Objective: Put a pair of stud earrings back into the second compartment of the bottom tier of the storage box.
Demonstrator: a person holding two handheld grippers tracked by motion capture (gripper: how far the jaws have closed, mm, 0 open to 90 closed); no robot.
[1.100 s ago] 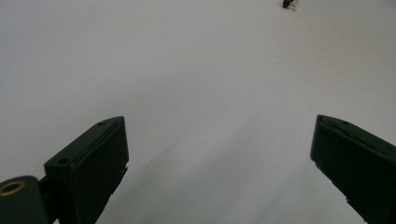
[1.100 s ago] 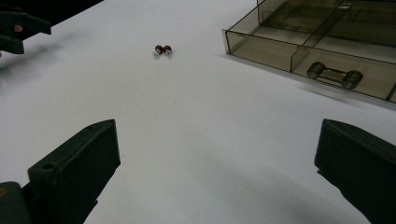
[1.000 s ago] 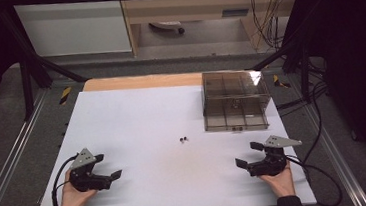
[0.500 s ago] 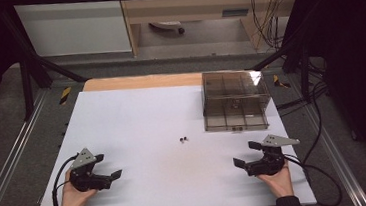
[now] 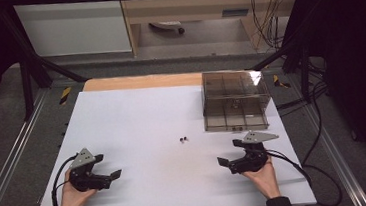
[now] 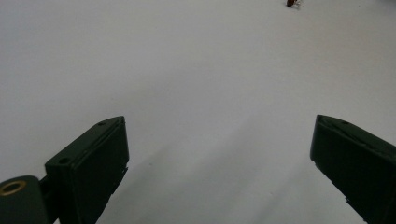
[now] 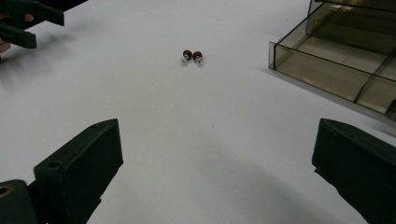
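Note:
Two small red beads (image 5: 184, 139) lie side by side on the white table top (image 5: 142, 116), near its middle. In the right gripper view the beads (image 7: 192, 55) sit ahead and a little left of centre. The left gripper view has one bead (image 6: 292, 3) at the top edge. My left gripper (image 5: 107, 166) rests low at the front left, open, with nothing between its jaws (image 6: 219, 120). At the front right my right gripper (image 5: 229, 152) is open and empty too (image 7: 217, 123), pointing toward the beads.
A smoky clear plastic compartment box (image 5: 234, 101) stands at the back right of the table, its near corner (image 7: 345, 60) ahead and to the right of my right gripper. A wooden strip (image 5: 141, 81) runs along the far edge. Cables (image 5: 307, 172) trail off the right side.
My right gripper has slid a little to the left, toward the table's middle. The left gripper has barely moved. Both stay open.

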